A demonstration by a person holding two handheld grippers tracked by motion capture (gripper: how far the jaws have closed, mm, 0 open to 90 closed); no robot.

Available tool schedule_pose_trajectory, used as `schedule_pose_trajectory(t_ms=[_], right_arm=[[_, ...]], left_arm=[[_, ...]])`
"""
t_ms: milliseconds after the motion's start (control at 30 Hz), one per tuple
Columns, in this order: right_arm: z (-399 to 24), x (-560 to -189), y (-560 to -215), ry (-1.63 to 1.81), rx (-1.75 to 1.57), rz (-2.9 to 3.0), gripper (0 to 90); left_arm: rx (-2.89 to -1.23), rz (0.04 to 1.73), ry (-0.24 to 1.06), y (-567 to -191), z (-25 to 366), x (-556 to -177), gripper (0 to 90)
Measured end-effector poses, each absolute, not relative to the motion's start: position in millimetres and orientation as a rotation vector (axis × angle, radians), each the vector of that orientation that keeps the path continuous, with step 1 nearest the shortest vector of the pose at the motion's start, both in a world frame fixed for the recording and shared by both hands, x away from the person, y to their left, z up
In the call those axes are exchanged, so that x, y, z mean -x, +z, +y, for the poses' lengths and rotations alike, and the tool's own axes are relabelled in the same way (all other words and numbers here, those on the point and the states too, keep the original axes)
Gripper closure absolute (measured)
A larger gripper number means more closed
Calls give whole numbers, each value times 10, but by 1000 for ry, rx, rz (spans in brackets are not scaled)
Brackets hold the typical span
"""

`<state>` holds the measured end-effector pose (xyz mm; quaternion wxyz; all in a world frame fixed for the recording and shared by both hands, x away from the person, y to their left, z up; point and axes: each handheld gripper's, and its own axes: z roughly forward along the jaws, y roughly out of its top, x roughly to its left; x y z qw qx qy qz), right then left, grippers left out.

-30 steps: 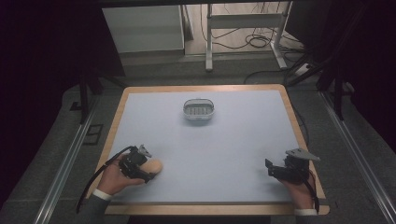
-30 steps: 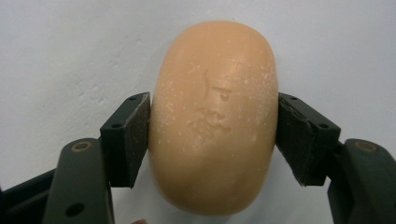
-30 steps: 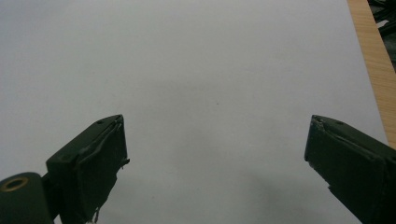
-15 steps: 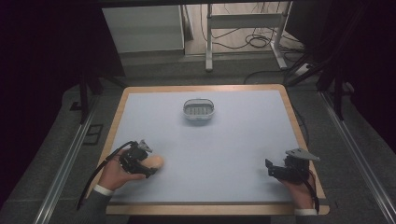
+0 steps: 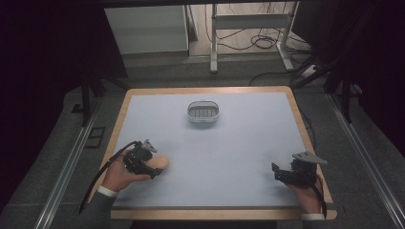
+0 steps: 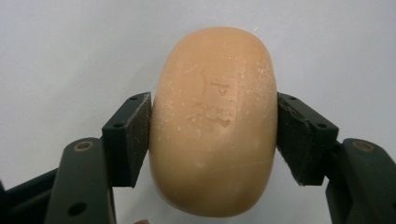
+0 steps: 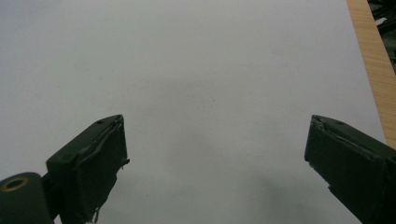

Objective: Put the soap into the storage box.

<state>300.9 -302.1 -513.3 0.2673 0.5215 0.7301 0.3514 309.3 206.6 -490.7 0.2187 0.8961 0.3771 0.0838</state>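
Overhead: left tool [image 5: 152, 168] clamps a peach soap bar [image 5: 159, 163] low on the counter [image 5: 239, 148], near-left; soap dish [image 5: 203, 112] sits well apart. Left gripper view: pads [image 6: 128, 135] press the bar's sides. Right gripper view: right tool [image 7: 215, 158] gapes wide, nothing between.

The table [image 5: 248, 143] carries a small tray [image 5: 203, 112] toward its far edge, near the middle of its width. A bar of soap [image 5: 159, 163] sits near the front left corner, well apart from the tray. The left gripper [image 5: 149, 167] lies just left of the soap, its jaws set against the soap's two sides. The right gripper [image 5: 278, 172] rests near the front right corner, close to the table's right edge, well apart from both soap and tray, with bare table between its jaws.
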Motion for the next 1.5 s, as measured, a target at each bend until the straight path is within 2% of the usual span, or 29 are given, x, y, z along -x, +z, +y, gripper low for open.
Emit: schedule_pose_trajectory(t_ms=[1500], right_arm=[[-3055,-3010,-5131,938,-1415,1964,56]], left_arm=[[-2454,1012,212,-4800,1938,-3286,331]])
